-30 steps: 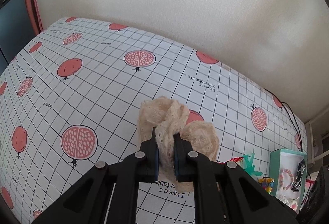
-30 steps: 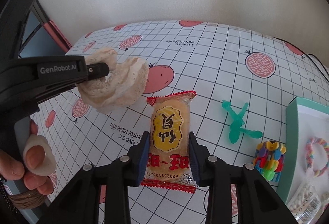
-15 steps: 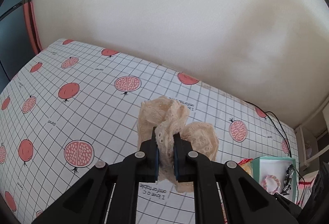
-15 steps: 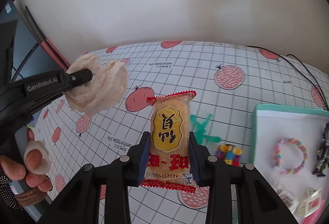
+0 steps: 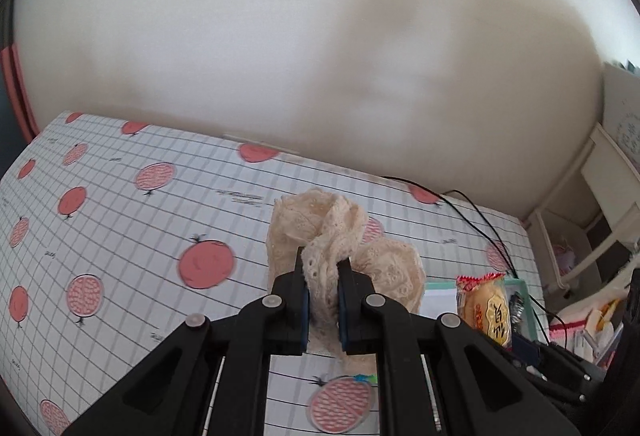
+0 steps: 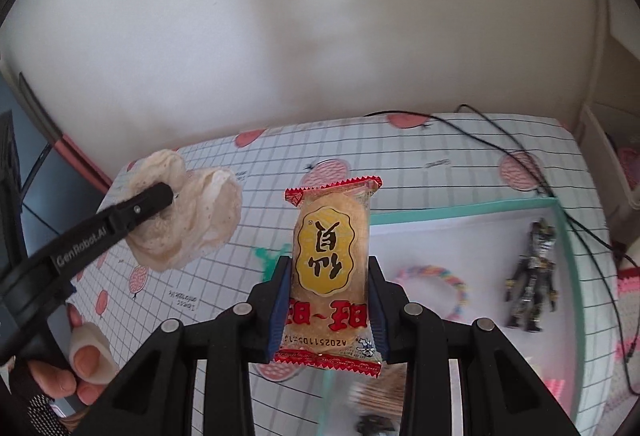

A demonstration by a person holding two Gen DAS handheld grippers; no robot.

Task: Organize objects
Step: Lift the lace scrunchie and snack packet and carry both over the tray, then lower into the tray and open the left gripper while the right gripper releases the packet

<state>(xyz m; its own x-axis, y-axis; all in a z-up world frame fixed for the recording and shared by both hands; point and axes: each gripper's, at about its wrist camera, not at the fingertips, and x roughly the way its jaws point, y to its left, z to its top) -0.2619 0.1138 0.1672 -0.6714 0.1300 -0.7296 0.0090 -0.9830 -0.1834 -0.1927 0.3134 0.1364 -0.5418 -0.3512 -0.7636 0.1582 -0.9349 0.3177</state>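
Left wrist view: left tool (image 5: 322, 286) clamped on cream lace scrunchie (image 5: 344, 256), held above the pomegranate-print bench (image 5: 120, 220); snack packet (image 5: 486, 306) at right.

Right wrist view: right tool (image 6: 328, 300) clamped on the snack packet (image 6: 332, 264), upright, above teal tray (image 6: 568, 264) holding toy figure (image 6: 534, 276) and pastel bracelet (image 6: 440, 286).

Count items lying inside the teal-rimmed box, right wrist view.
3 clear: pastel braided bracelet centre, dark action figure right, blurred brown item near the bottom. The snack packet may hide more.
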